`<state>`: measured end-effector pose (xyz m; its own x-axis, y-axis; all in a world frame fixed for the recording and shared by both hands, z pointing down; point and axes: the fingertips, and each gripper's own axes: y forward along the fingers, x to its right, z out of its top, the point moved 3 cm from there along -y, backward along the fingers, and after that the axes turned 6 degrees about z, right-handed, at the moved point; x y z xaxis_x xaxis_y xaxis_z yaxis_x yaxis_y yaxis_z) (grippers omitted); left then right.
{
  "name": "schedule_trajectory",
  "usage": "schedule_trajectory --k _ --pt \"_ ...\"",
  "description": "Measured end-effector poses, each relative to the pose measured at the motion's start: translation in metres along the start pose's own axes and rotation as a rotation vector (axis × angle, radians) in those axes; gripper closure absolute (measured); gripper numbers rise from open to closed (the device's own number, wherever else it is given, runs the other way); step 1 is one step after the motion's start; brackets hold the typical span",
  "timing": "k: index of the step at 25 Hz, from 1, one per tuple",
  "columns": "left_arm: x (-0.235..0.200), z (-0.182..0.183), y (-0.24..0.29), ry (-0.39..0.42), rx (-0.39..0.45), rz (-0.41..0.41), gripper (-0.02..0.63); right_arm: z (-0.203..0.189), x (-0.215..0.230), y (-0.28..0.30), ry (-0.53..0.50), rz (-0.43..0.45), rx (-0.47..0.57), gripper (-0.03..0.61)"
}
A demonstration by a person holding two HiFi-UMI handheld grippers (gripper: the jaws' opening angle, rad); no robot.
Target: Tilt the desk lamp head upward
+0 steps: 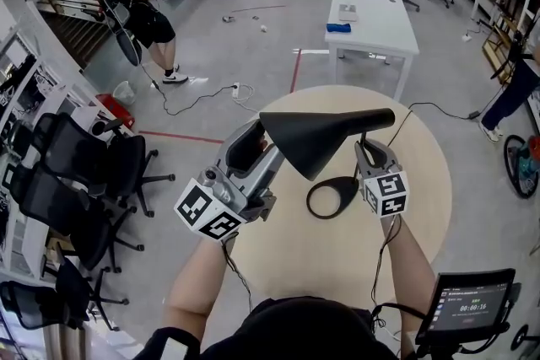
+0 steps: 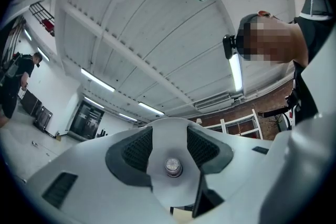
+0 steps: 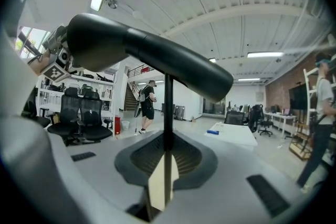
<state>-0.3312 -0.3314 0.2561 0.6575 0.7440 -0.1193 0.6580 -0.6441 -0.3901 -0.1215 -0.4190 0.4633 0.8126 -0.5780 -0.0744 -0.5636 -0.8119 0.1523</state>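
The left forearm [image 1: 196, 278] reaches forward with the left tool [image 1: 251, 149] tilted steeply, so that it points upward. Its jaws are clamped on the wide end of the lamp head [image 1: 325, 137]. The right forearm [image 1: 412, 259] runs straight ahead. The right tool [image 1: 369, 154] is held lower and more level, its jaws closed tight on the thin lamp stem [image 3: 168, 107]. The two tools are near each other but apart.
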Motion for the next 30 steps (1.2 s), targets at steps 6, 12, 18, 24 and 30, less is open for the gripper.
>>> schedule_trajectory --k 6,12,18,24,30 --pt "0.004 0.008 0.004 0.06 -0.012 -0.008 0.399 -0.001 -0.003 -0.002 -0.002 0.008 0.002 0.534" --pt "0.009 0.024 0.021 0.129 -0.015 -0.042 0.399 0.0 -0.007 -0.004 0.008 0.013 0.004 0.534" --pt "0.015 0.035 0.039 0.141 0.009 -0.058 0.399 0.002 -0.009 -0.005 0.015 0.003 0.018 0.534" --pt "0.019 0.039 0.052 0.141 0.021 -0.073 0.399 0.003 -0.009 -0.006 0.014 0.002 0.021 0.535" --pt "0.02 0.04 0.06 0.145 0.026 -0.085 0.399 0.001 -0.01 -0.005 0.017 -0.001 0.018 0.535"
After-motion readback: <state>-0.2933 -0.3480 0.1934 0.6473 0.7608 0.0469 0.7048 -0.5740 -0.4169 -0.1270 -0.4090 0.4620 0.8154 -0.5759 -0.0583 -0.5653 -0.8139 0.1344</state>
